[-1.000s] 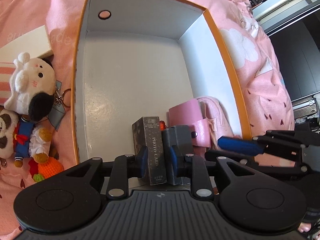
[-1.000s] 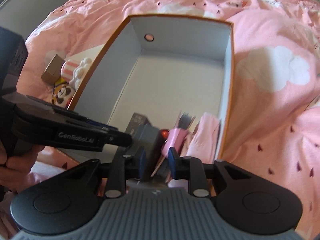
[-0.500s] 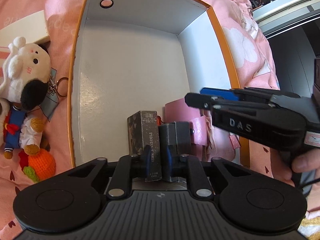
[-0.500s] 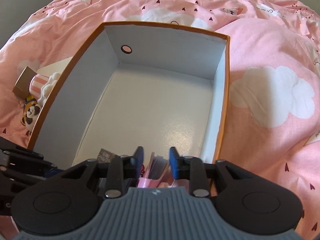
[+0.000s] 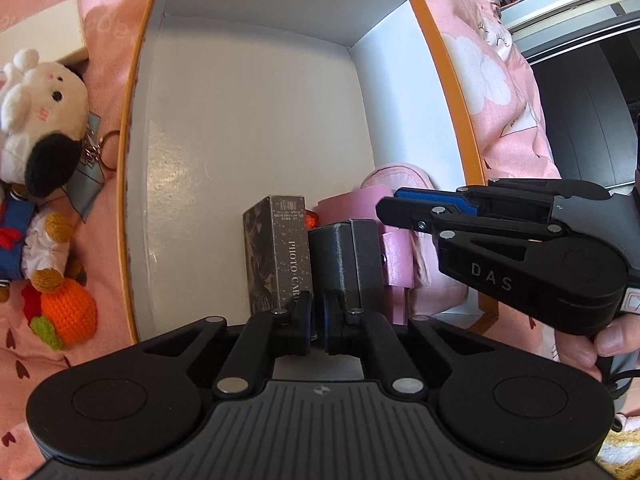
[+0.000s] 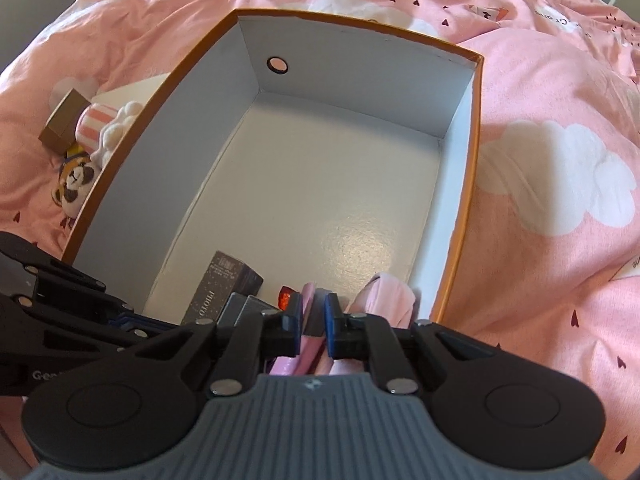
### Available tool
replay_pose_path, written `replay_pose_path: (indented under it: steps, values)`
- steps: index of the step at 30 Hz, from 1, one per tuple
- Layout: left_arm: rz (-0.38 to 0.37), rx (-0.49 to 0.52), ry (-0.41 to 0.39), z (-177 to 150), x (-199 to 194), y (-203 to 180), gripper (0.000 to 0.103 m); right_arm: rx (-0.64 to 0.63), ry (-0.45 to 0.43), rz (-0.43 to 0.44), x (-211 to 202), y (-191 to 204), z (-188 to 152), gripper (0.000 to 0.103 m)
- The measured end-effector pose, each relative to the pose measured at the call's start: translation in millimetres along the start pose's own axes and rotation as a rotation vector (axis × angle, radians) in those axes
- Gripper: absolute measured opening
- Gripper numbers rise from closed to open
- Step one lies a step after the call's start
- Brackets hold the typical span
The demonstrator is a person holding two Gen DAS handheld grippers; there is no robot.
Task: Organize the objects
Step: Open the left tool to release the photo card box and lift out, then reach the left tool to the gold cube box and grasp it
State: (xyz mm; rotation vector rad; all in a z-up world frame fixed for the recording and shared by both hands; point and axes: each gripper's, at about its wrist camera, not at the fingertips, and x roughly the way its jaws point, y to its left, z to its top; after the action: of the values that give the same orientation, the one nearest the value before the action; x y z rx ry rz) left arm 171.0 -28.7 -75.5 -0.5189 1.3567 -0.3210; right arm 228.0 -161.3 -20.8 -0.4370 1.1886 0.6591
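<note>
Gripping pink cards (image 6: 310,320), apparently – right gripper (image 6: 313,322) | left gripper (image 5: 318,316) – closed, empty | box (image 6: 466,200)

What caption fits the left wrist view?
Left gripper shut, empty, at the photo-card box inside the orange box.

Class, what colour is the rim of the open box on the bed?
Orange, around the box rim; clearest in the right wrist view.
</note>
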Motion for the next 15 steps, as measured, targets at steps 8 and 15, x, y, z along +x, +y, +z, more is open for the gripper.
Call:
replay_pose_path:
  steps: [8, 15]
  values:
    - [0.060, 0.081, -0.119, -11, -17, -8, 0.014, 0.033, -0.139, -0.055, -25, 17, -10, 0.026]
    - [0.103, 0.145, -0.279, -21, -52, -16, 0.020, 0.107, -0.298, -0.032, -46, 36, -16, 0.038]
